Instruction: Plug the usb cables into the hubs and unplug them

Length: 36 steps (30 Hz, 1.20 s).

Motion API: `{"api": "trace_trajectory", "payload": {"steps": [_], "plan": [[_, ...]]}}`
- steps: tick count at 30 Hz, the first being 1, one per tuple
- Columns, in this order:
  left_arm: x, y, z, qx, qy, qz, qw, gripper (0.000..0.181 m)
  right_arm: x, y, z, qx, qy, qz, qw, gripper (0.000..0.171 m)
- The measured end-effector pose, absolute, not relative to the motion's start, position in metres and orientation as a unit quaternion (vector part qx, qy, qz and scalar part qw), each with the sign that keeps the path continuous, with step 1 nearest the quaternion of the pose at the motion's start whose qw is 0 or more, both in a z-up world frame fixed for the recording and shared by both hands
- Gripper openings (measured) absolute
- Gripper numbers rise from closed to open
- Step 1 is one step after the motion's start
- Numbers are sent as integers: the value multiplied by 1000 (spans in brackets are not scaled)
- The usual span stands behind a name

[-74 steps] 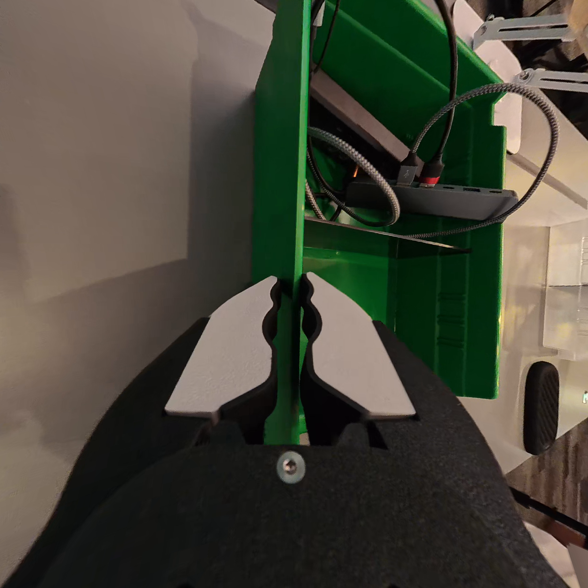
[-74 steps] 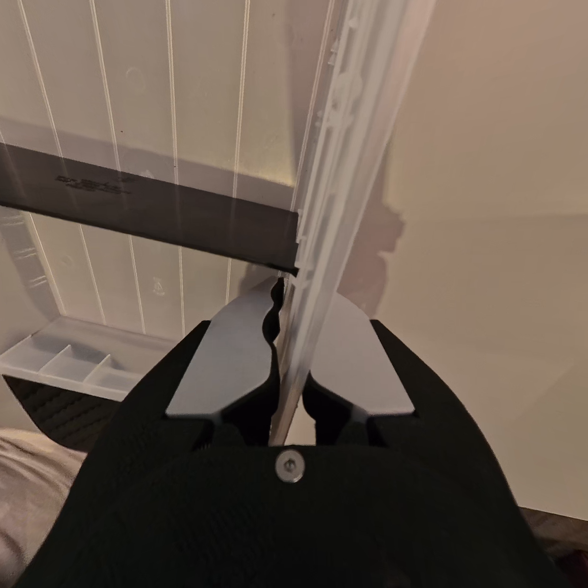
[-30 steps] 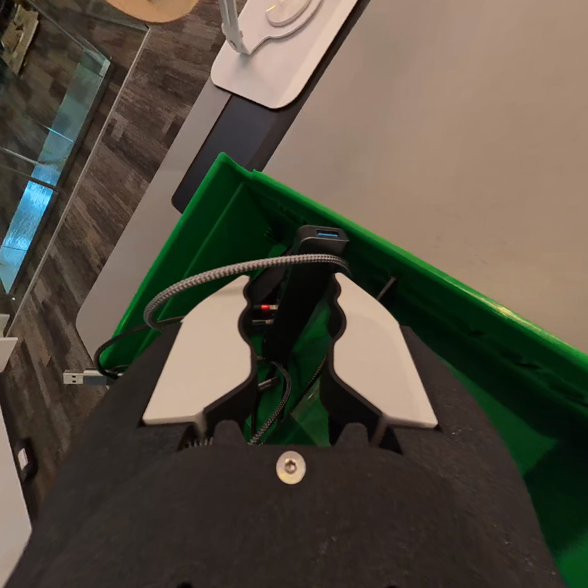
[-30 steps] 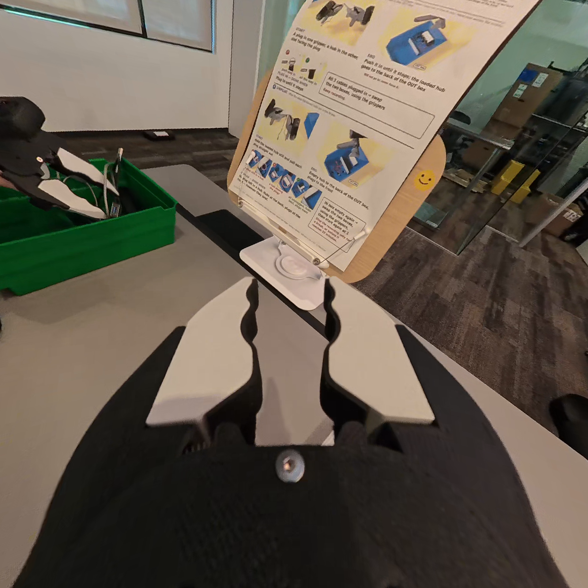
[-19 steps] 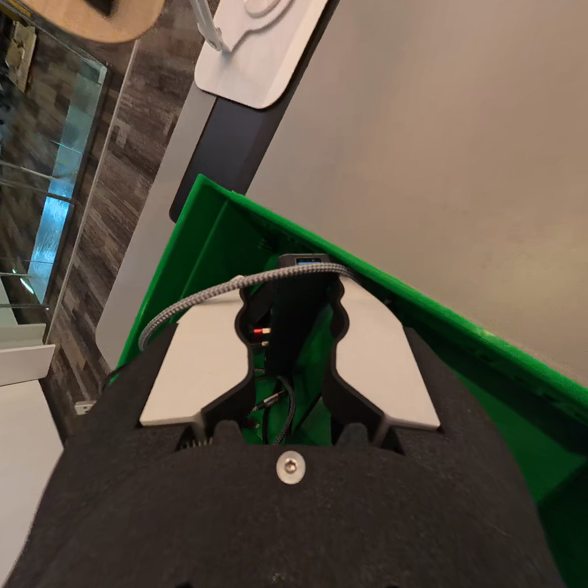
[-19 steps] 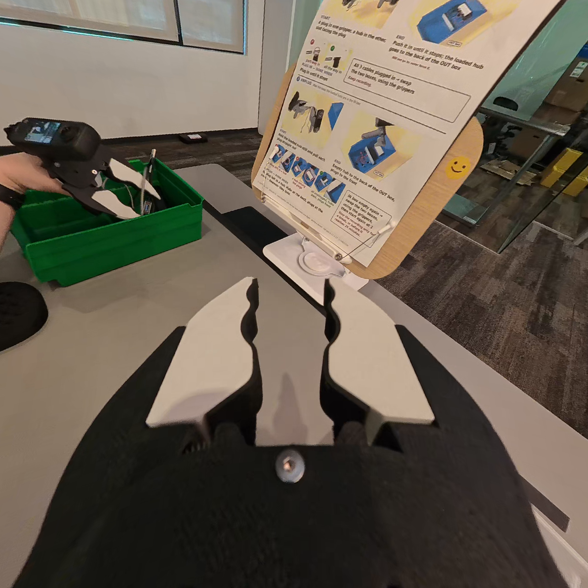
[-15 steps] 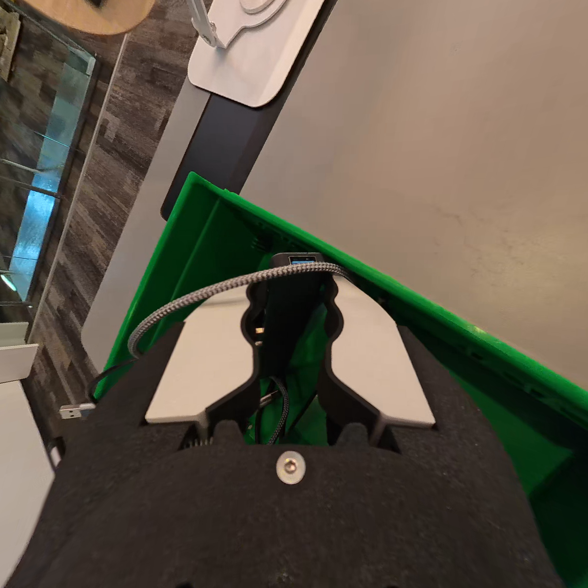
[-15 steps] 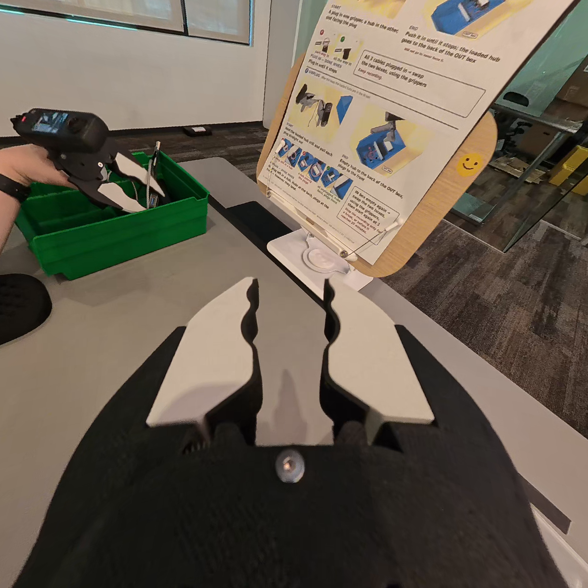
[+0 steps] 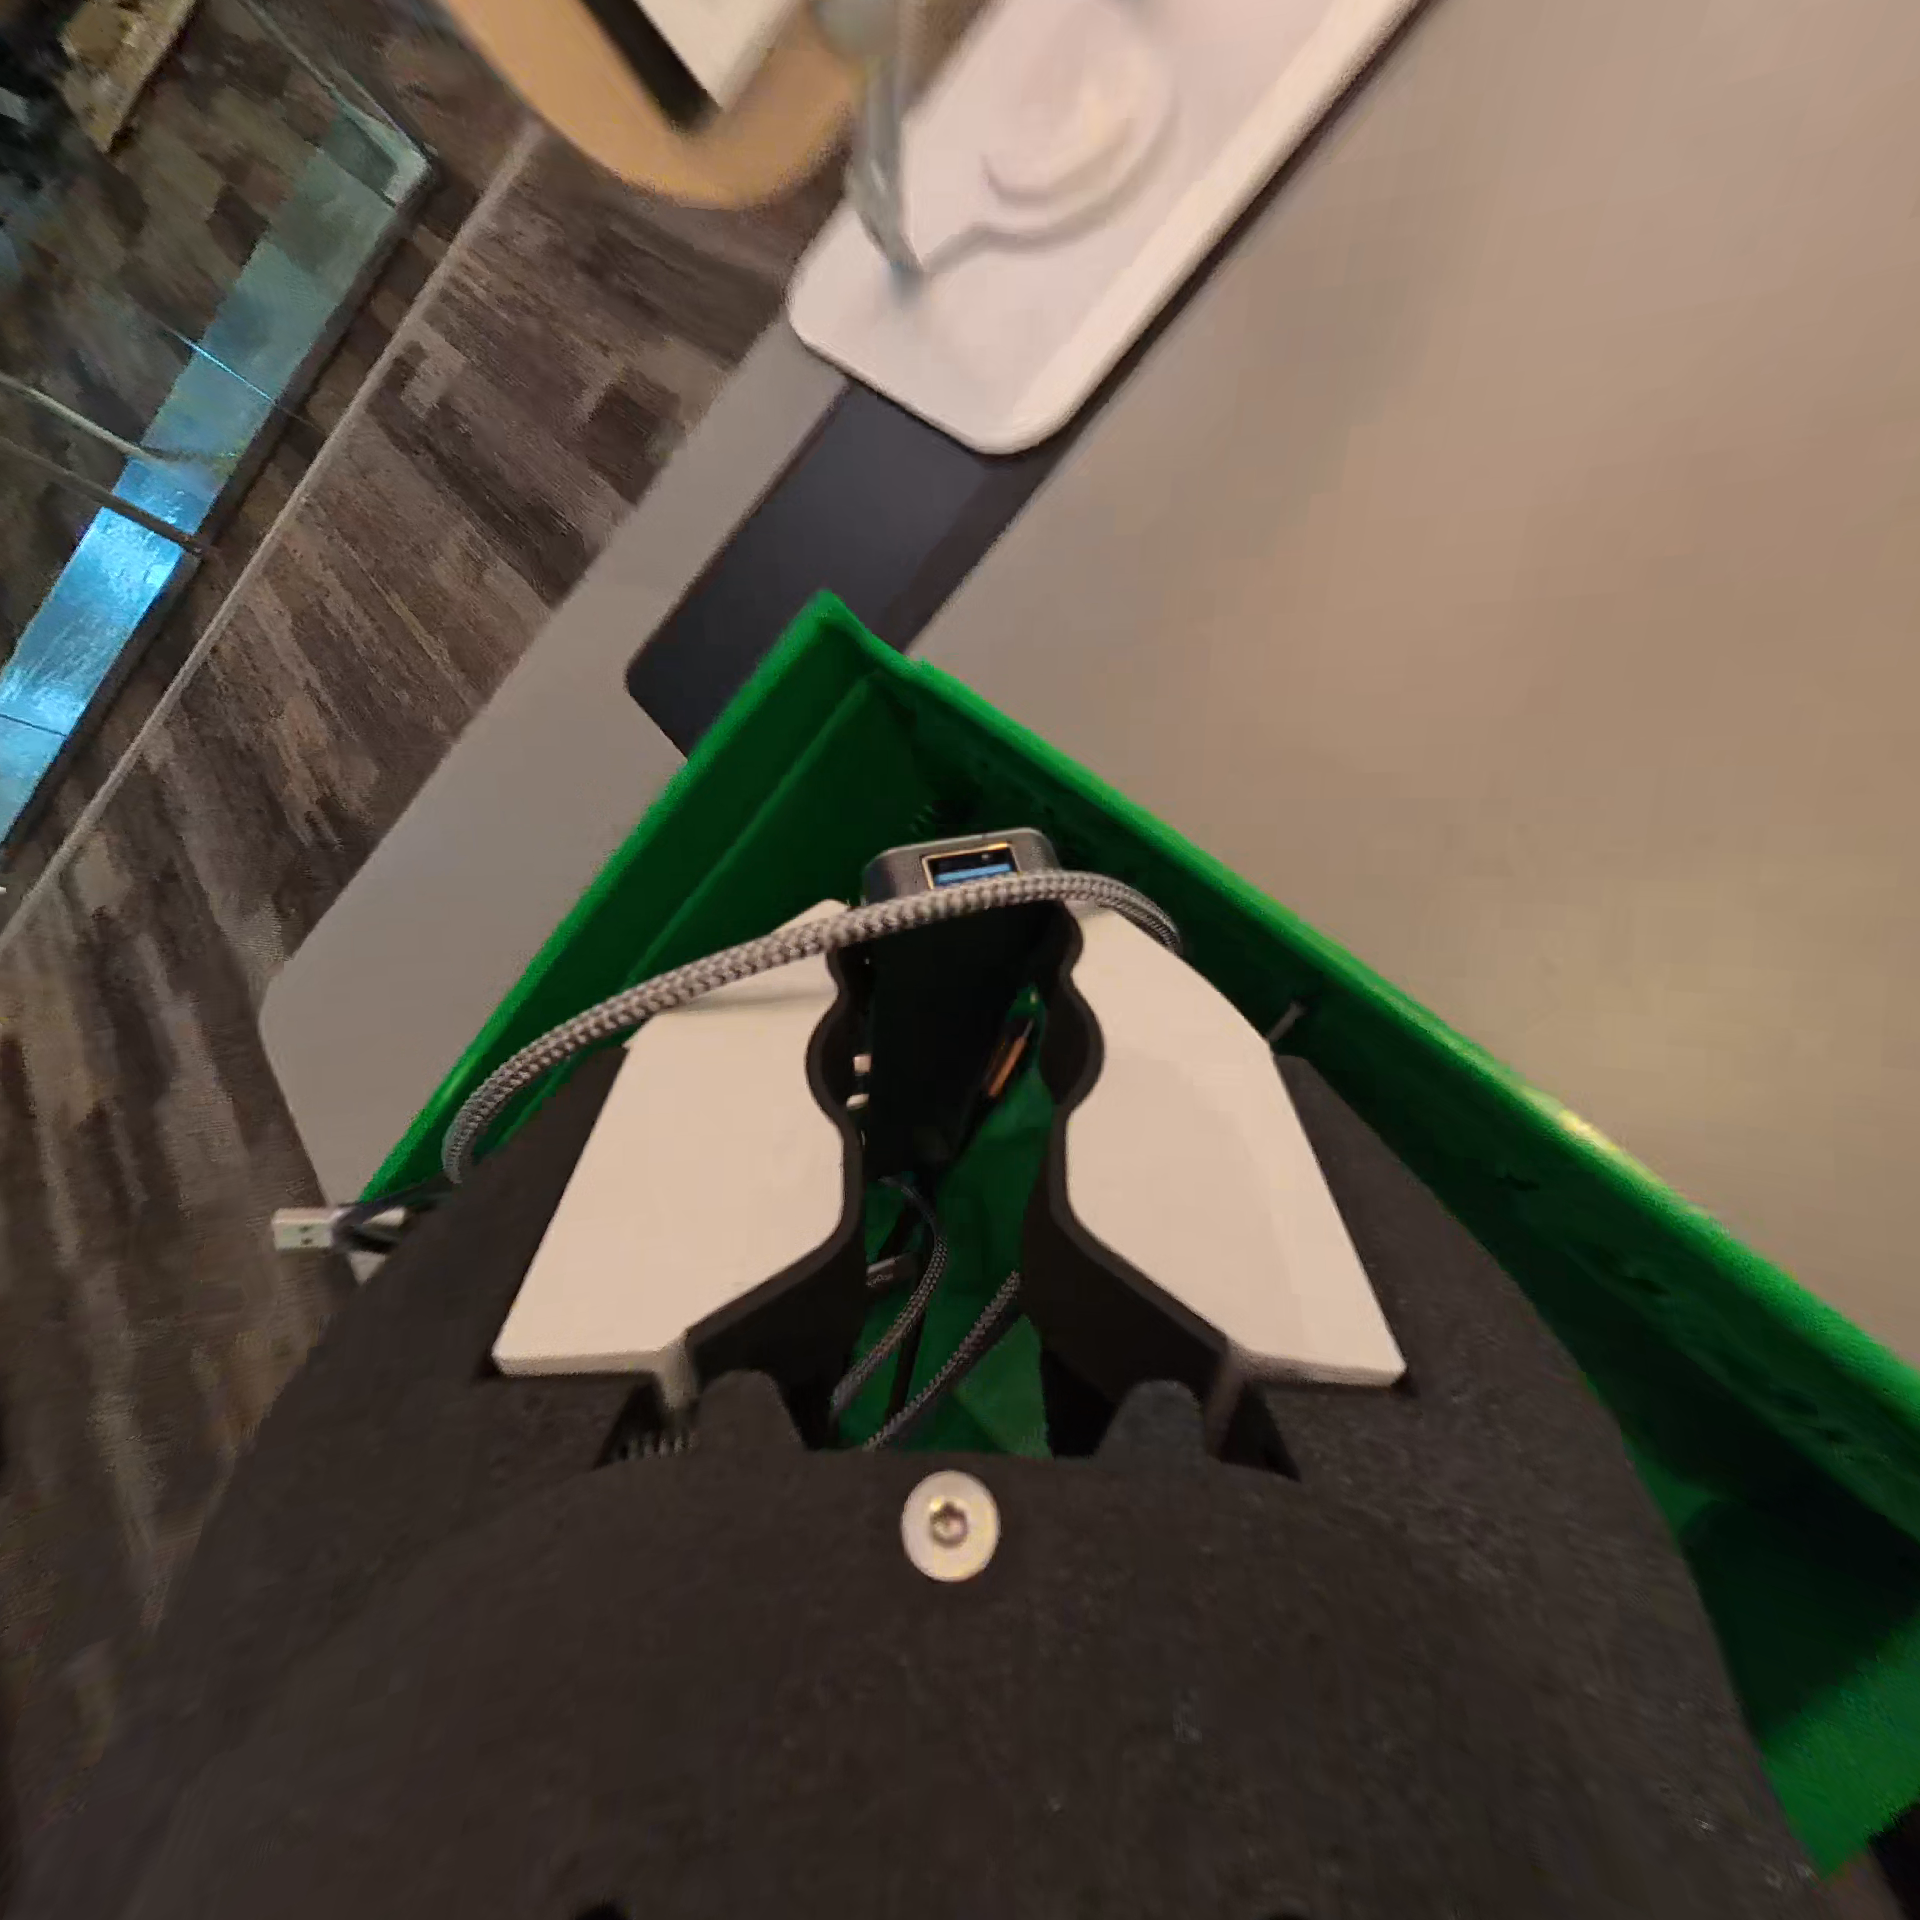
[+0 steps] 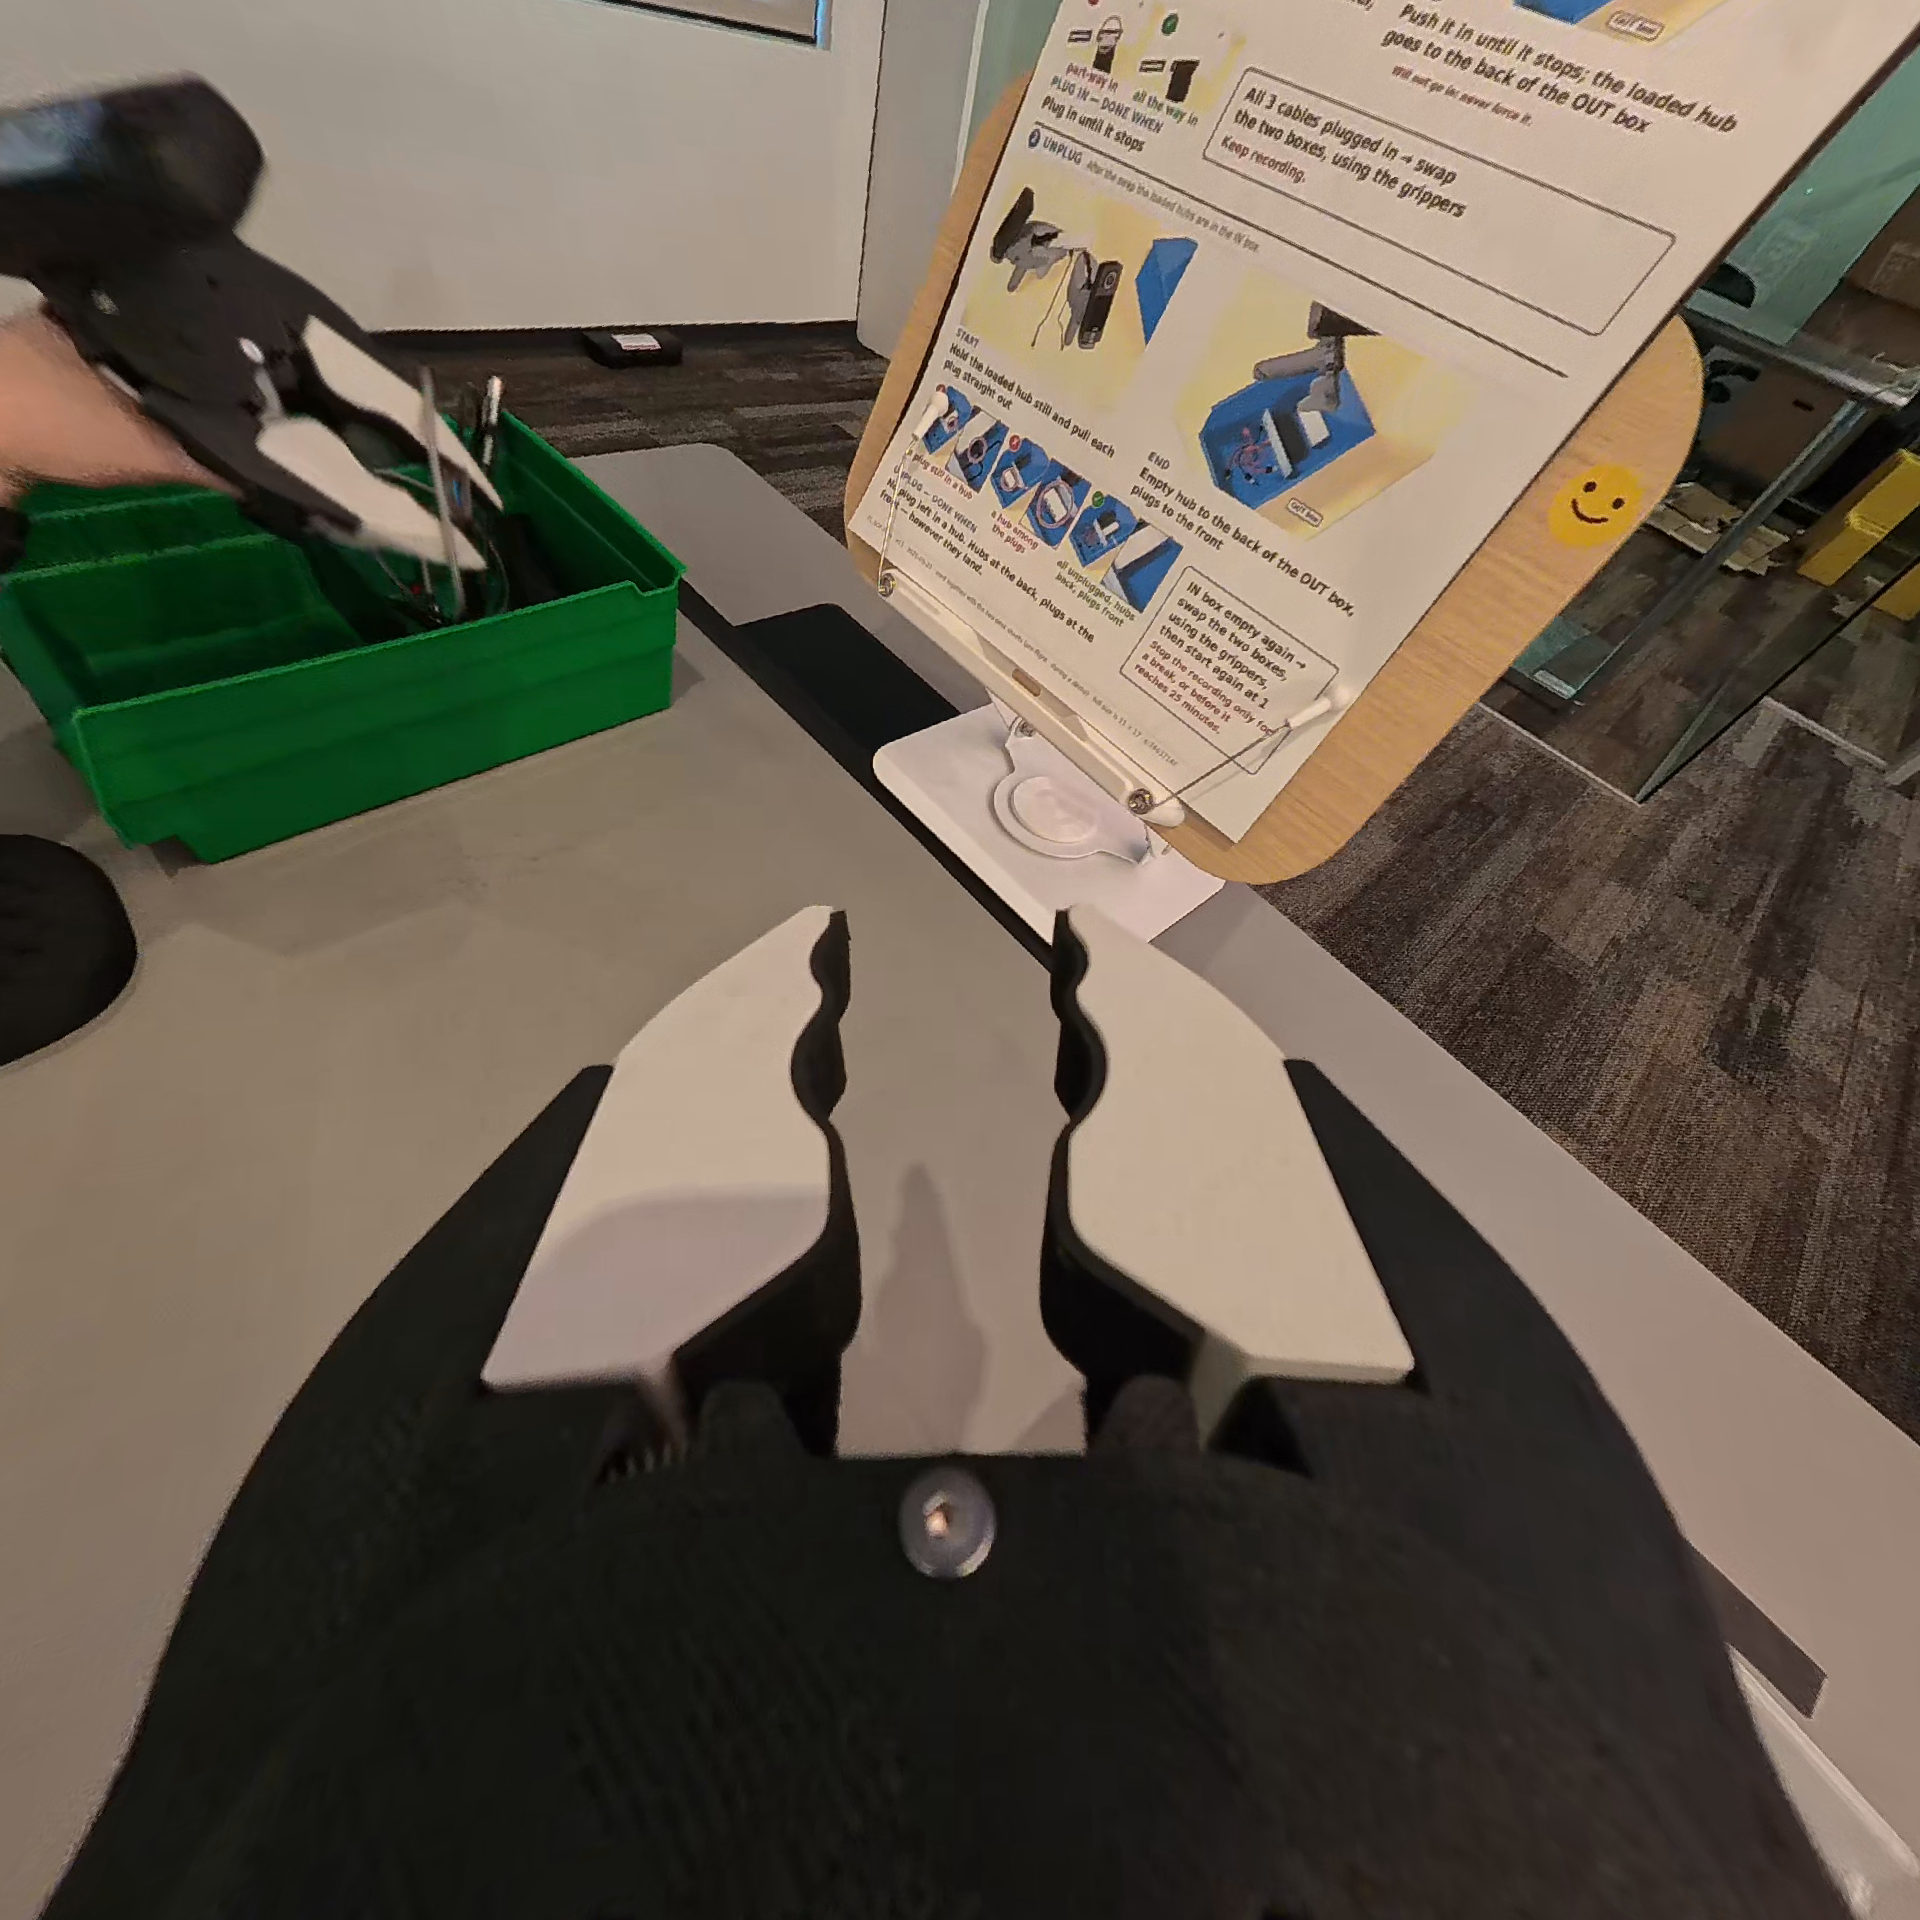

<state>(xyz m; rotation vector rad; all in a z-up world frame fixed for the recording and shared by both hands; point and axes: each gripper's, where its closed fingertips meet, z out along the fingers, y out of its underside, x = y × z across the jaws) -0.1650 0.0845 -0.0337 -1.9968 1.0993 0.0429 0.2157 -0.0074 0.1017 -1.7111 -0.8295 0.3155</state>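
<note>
One dark USB hub (image 9: 961, 966) sits clamped between the fingers (image 9: 717, 1164) of the left gripper (image 9: 954, 925), its blue-tongued port facing away at the tip, held above the green bin (image 9: 1455, 1101). Grey braided cable (image 9: 665, 1023) drapes across the hub just under that port and loops off to the left, where a silver USB plug (image 9: 301, 1229) hangs free past the gripper's edge. More thin cables (image 9: 914, 1320) dangle under the hub inside the bin — which ports they sit in cannot be told. Bin rests on the grey bench (image 9: 1507, 540), near its far edge, beside a dark inset strip (image 9: 831, 561). From the right wrist view the left gripper (image 10: 416, 499) is motion-blurred, tilted down over the bin's (image 10: 364, 727) right end, a hand (image 10: 62, 416) behind it, cables (image 10: 442, 499) trailing into the compartment; the hub itself is too blurred to pick out there. Right gripper (image 10: 948, 935) hovers over bare bench (image 10: 520, 987), well apart from the bin — fingers (image 10: 717, 1143) spread, nothing between them. Beyond it, an instruction sheet (image 10: 1299, 364) on a wooden board stands on a white stand (image 10: 1039, 821) at the bench edge. Black rounded object (image 10: 52, 945) lies at the left edge, just in front of the bin.
</note>
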Motion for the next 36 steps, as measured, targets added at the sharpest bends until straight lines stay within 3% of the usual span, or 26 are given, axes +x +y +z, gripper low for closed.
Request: {"api": "trace_trajectory", "payload": {"steps": [1,8,14,22,24,25,30,31,34,36], "plan": [[-165,83,-17,-793,417,-6,444,32,213,-7,102,-729,-354,134,571,38],[-154,44,104,-742,302,-78,594,31,143,-5,95,-697,-397,151,578,38],[-60,-46,191,-614,328,-292,655,31,33,-38,89,-599,-470,197,617,44],[27,-78,171,-623,393,-344,583,31,7,-50,102,-565,-412,224,679,52],[39,-79,166,-624,400,-357,569,31,11,-47,100,-576,-412,226,669,38],[42,-74,164,-628,393,-354,571,31,11,-49,97,-581,-422,230,657,16],[48,-67,155,-627,407,-355,562,32,29,-34,92,-616,-409,206,641,12],[43,-66,153,-633,416,-344,555,34,35,-32,95,-619,-398,216,641,12],[11,-63,145,-659,432,-282,547,71,61,-23,106,-633,-368,239,638,11],[-22,-63,120,-696,459,-215,508,71,83,-16,112,-643,-351,231,641,11]]}}
